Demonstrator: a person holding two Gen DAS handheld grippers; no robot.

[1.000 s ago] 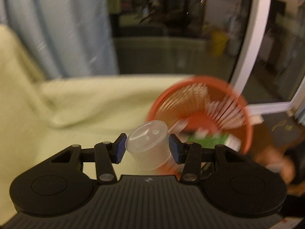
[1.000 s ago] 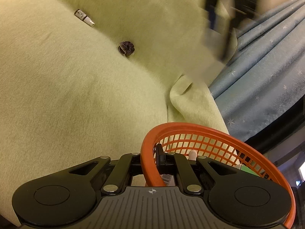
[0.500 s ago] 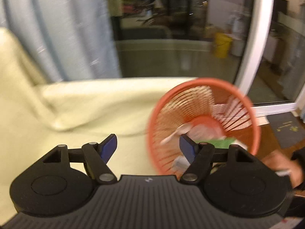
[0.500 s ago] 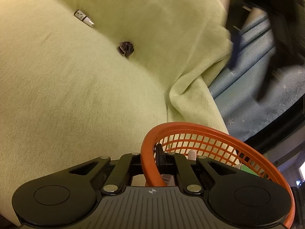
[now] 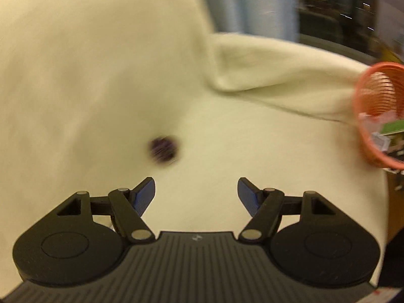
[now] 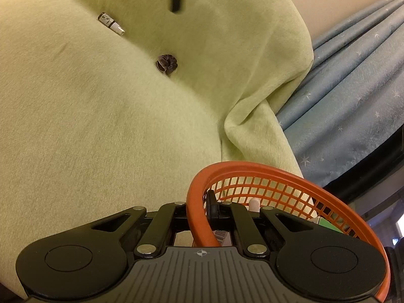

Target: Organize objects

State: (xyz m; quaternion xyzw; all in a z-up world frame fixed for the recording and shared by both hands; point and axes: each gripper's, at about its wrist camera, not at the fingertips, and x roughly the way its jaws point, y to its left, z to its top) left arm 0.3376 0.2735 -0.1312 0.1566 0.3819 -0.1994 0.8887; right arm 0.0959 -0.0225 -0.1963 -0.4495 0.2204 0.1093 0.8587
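Step in hand: you're between pickups. Left gripper (image 5: 196,192) fingers wide, empty, aimed near dark scrunchie (image 5: 163,149) on green sofa cover (image 6: 101,126). Right gripper (image 6: 199,217) fingers pinched on orange basket (image 6: 277,176) rim.

Next: centre jaws over scrunchie, descend, pinch soft fabric.

Hard to read: left view blurred; 1 small vial (image 6: 111,24) beyond; basket contents mostly hidden.

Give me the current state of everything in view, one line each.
Left hand-held gripper: open, nothing between its fingers, aimed at the sofa near the scrunchie.
Right hand-held gripper: shut on the basket's rim.
Basket: held tilted at the sofa's edge, several items inside.
Scrunchie: lying loose on the sofa cover.
Small bottle: lying on its side, further back.
Sofa cover: draped, with a fold near the curtain.
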